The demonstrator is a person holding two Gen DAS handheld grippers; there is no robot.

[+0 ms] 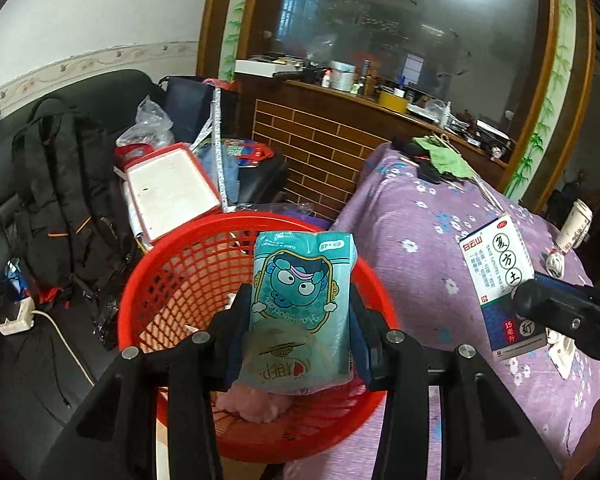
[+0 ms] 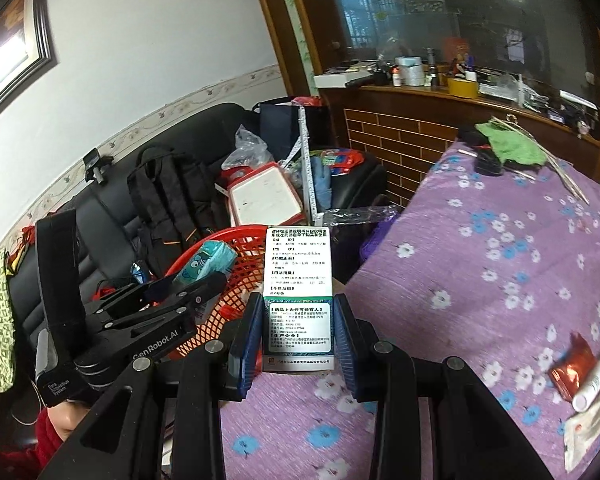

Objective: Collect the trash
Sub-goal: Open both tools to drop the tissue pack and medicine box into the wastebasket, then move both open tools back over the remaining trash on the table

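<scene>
Trash is gathered toward a round red plastic mesh basket (image 1: pixel 172 280) at the left. Directly above it, a teal cartoon-printed tissue pack (image 1: pixel 302 304) is clamped by the left gripper (image 1: pixel 300 320), apparently for dropping. Further right, over the purple floral tablecloth (image 2: pixel 480 280), a white-and-blue medicine carton (image 2: pixel 298 300) is gripped by the right gripper (image 2: pixel 298 332).

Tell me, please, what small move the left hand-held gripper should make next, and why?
Probably open its jaws and let go. The left hand-held gripper is clamped on the tissue pack, which hangs over the red basket, so the pack should fall in. The medicine box in the right hand-held gripper appears to be short of the basket.
</scene>
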